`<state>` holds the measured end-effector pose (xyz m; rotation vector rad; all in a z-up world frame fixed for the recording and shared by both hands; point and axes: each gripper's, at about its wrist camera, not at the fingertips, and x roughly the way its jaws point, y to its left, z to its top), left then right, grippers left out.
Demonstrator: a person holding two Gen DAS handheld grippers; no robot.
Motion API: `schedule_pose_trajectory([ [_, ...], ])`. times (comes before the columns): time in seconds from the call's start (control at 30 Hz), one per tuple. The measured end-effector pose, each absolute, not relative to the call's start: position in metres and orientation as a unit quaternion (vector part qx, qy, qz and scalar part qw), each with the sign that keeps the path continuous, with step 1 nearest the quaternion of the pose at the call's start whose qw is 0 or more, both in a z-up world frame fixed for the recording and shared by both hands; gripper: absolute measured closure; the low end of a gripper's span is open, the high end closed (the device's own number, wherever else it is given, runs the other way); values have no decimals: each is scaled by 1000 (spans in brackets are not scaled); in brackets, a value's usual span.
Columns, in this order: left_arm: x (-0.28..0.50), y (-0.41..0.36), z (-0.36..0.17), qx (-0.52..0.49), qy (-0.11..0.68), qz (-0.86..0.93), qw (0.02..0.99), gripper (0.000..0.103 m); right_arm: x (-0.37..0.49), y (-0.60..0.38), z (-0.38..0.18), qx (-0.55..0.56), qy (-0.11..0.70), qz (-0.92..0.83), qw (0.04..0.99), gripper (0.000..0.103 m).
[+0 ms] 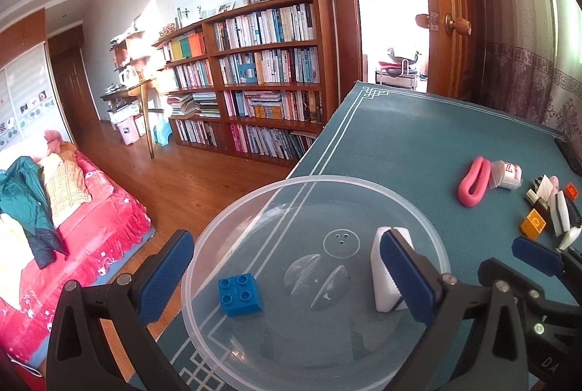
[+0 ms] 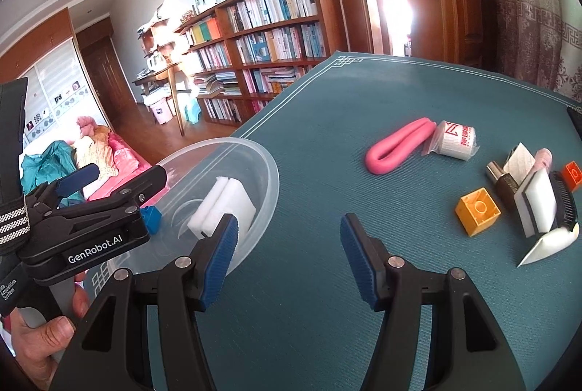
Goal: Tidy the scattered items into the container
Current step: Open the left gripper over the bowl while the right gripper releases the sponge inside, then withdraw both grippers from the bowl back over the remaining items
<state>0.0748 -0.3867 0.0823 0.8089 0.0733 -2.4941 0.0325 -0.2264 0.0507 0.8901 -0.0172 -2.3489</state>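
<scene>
blue-padded fingers (image 2: 363,267) of the right gripper (image 2: 287,256) stand wide apart and empty over bare teal mat (image 2: 382,92), just right of the clear plastic bowl (image 2: 271,172). the left gripper (image 1: 287,274) hovers over that bowl with its fingers also spread wide, one outside the rim on the left and one above the inside near the white foam block (image 1: 385,278); it grips nothing. a blue brick (image 1: 240,294) already lies in the bowl beside the foam.

the rest waits well to the right on the mat: a folded pink foam tube (image 2: 396,147) touching a small white wrapped packet (image 2: 454,138), then an orange-yellow brick (image 2: 477,211), and beyond it a tight pile with a white sponge (image 2: 538,205), a black comb-like piece (image 2: 563,202), a dark cylinder (image 2: 503,182) and a red-orange brick (image 2: 573,174).

the step in hand looks like a reach by the right gripper for the next loose item. the orange-yellow brick seems the cleanest choice, standing apart from the pile. it would be best to come down with the pads square on two opposite flat faces, close fully before lifting, and stay clear of the sponge just beside it. the bowl overhangs the mat's edge, so the release should be low and gentle, with the left gripper ready to steady the rim.
</scene>
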Motion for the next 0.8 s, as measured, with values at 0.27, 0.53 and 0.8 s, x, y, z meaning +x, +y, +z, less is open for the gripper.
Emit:
schedule_pose_trajectory([
  [0.27,73,-371,84,298,14,-923,244,0,36,-209,52,336,-19,-894,298,41],
  [0.53,68,-350,87,298,-7,-926,230,0,35,-193,52,334,-30,-897,288,41],
  [0.8,57,-328,88,302,-30,-928,214,0,31,-174,50,338,-46,-900,272,40],
])
